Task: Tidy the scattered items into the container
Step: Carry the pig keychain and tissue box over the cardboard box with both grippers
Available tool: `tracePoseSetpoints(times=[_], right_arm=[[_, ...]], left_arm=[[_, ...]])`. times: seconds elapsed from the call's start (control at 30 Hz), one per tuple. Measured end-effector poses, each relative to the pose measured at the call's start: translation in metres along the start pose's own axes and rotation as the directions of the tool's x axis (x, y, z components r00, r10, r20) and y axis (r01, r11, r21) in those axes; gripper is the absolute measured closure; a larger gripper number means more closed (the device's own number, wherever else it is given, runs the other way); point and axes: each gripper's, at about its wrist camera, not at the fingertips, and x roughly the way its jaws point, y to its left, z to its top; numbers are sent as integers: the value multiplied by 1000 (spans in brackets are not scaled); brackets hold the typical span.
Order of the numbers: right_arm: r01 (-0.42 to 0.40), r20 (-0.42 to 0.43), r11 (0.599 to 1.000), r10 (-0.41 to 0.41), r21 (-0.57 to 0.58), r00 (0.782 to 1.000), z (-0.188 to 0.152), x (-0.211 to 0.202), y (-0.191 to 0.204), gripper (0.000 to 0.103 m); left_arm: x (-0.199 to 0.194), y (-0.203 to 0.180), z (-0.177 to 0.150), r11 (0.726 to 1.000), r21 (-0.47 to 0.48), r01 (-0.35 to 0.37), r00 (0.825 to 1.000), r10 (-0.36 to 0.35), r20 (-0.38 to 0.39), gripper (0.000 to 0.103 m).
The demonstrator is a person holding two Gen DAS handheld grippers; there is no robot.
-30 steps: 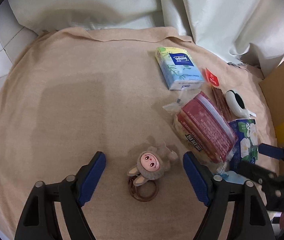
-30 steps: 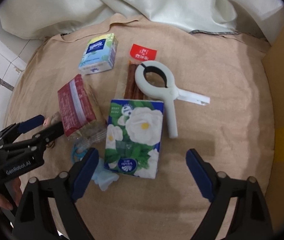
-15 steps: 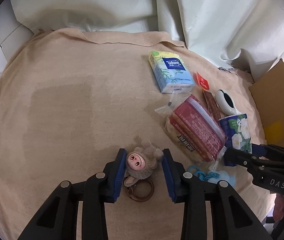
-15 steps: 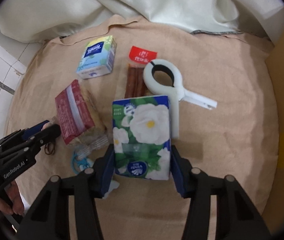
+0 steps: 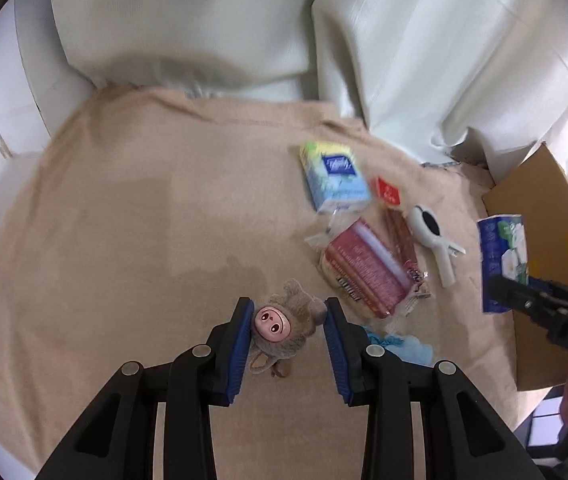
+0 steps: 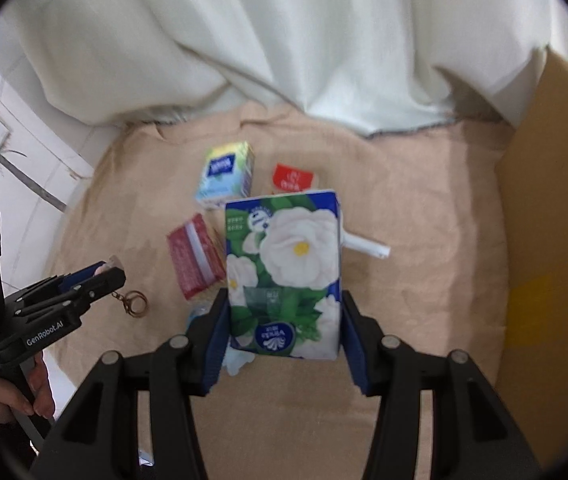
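Observation:
My left gripper (image 5: 287, 320) is shut on a grey plush keychain (image 5: 280, 330) with a pink face, held a little above the beige cloth (image 5: 124, 240). In the right wrist view the left gripper (image 6: 96, 276) shows at the left with the keychain's ring (image 6: 136, 304) dangling under it. My right gripper (image 6: 284, 320) is shut on a blue tissue pack with white flowers (image 6: 284, 268), lifted off the cloth. The same floral pack (image 5: 503, 256) appears at the right of the left wrist view, in front of the cardboard box (image 5: 539, 208).
On the cloth lie a light-blue tissue pack (image 5: 333, 176), a red sachet (image 5: 387, 191), brown sticks (image 5: 399, 236), a white clip (image 5: 429, 228), a red cracker pack (image 5: 367, 272) and a pale blue trinket (image 5: 399, 346). The box wall (image 6: 543, 220) rises at the right. White curtains hang behind.
Both grippers went from open to shut, the left on the plush keychain and the right on the floral pack. Both items have since risen off the cloth.

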Motion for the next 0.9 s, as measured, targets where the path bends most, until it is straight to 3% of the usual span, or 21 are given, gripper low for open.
tracePoseSetpoints(times=[0.37, 0.7, 0.9], right_arm=[[-20, 99, 1000, 21, -8, 995, 4, -61, -14, 48], [-7, 211, 999, -4, 52, 978, 1, -124, -54, 48], [54, 278, 994, -79, 96, 957, -5, -169, -85, 48]], left_arm=[[-70, -41, 37, 998, 41, -48, 998, 46, 53, 66], [-102, -115, 75, 985, 171, 35, 995, -51, 91, 66], [-112, -176, 98, 955, 279, 101, 985, -135, 104, 66]])
